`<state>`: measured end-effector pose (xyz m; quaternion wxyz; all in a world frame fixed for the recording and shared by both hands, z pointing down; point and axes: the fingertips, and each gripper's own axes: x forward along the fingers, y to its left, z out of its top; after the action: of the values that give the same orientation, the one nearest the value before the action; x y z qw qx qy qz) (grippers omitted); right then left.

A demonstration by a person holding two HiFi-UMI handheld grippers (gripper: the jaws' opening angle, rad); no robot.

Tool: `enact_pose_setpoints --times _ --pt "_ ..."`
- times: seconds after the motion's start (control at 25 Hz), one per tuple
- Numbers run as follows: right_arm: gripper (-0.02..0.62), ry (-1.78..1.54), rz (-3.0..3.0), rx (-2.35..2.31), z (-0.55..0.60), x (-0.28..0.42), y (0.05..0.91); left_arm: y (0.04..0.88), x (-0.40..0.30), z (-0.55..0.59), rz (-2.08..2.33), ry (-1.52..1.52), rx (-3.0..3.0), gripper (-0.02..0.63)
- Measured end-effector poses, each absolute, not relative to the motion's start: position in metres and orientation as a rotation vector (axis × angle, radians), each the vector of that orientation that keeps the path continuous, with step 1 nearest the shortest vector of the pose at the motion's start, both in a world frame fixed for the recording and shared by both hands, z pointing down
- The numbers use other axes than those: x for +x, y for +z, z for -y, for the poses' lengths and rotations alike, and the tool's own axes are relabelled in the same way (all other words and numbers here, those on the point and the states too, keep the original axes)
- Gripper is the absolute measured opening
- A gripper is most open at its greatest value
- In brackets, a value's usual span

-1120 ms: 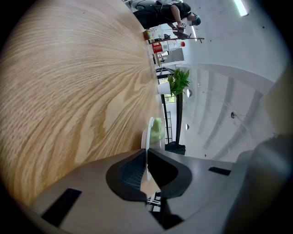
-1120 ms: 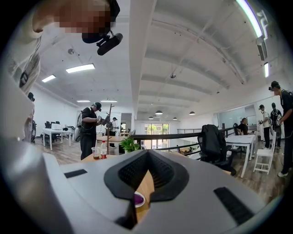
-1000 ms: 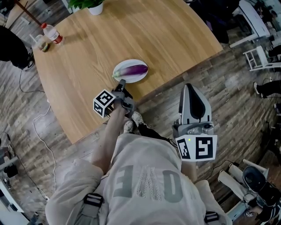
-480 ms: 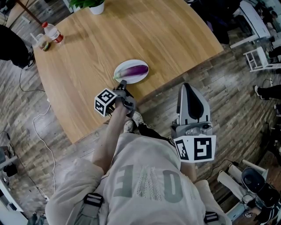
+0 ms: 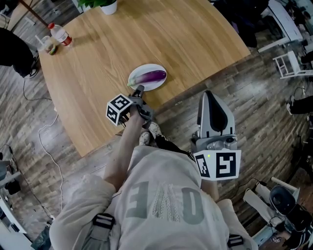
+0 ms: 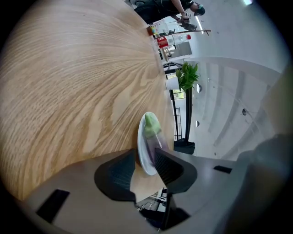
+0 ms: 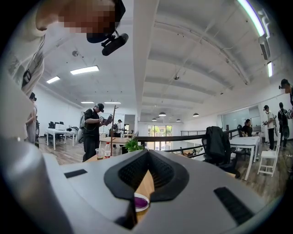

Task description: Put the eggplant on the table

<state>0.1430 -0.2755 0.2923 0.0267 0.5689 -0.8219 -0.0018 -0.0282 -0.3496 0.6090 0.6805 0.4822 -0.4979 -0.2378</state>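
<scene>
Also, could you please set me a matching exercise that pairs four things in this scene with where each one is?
1 eggplant
2 bottle
3 potted plant
4 right gripper

A over the floor, off the table
B on the white plate
C at the table's far edge, partly out of frame
D at the table's far left corner

Pairs: 1-B, 2-D, 3-C, 4-A

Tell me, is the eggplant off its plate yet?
Not yet. Done: the left gripper is at the near edge of the plate. In hand: its jaws are opening, with nothing gripped between them. Left: grasp the eggplant, lift it off and lay it on the table. The right gripper is shut, off the table.
</scene>
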Motion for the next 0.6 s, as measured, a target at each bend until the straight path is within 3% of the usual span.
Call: enact_pose_setpoints --times 0.32,0.6 --pt "0.018 -0.008 2.551 1.768 0.267 0.143 0.289 0.598 -0.059 0.334 1.316 -0.449 1.055 0.141" --pt "0.018 -0.03 2.565 1.797 0.268 0.142 0.282 0.482 -0.107 0.363 1.653 -0.488 1.42 0.141"
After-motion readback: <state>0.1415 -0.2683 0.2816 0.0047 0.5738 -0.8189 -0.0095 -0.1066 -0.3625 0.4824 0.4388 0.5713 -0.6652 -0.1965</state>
